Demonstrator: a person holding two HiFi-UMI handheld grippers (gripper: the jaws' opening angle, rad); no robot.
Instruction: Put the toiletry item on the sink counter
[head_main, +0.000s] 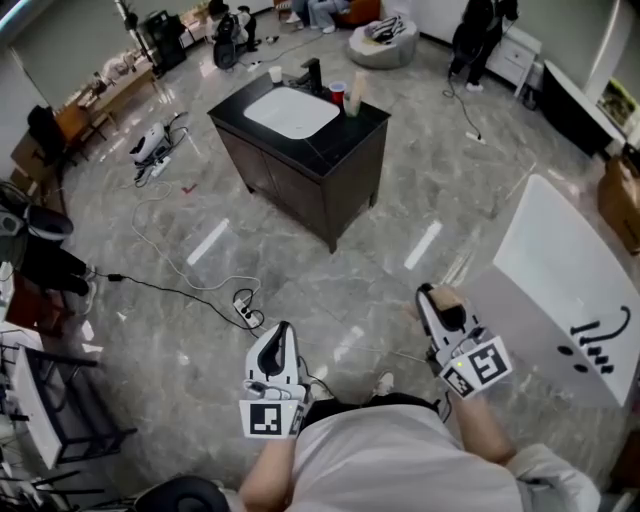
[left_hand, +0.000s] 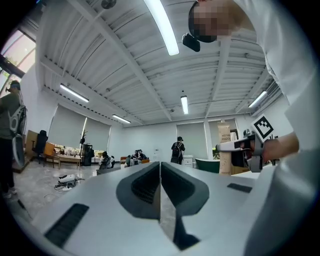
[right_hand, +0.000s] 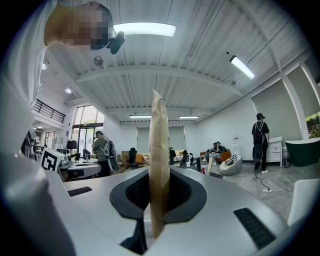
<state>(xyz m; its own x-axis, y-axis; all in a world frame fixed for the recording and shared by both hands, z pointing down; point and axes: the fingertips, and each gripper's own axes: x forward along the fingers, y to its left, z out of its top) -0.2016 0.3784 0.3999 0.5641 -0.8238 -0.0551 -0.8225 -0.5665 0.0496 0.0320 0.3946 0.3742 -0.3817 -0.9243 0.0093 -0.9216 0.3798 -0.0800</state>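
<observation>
The dark sink counter (head_main: 345, 160) with a white basin (head_main: 292, 112) stands well ahead across the floor. In the right gripper view a flat tan toiletry tube (right_hand: 159, 165) stands upright between the pads, and my right gripper (right_hand: 159, 200) is shut on it. From the head view that gripper (head_main: 432, 298) hangs low at the right, with a bit of the tan tube (head_main: 447, 296) showing at its tip. My left gripper (head_main: 278, 335) is low at the left. Its jaws (left_hand: 160, 190) are shut with nothing between them.
A black faucet (head_main: 314, 75), a red cup (head_main: 337, 93), a white cup (head_main: 275, 74) and a tan tube (head_main: 355, 95) stand on the counter. A white bathtub (head_main: 570, 290) is at the right. A power strip (head_main: 245, 312) with cables lies on the floor ahead.
</observation>
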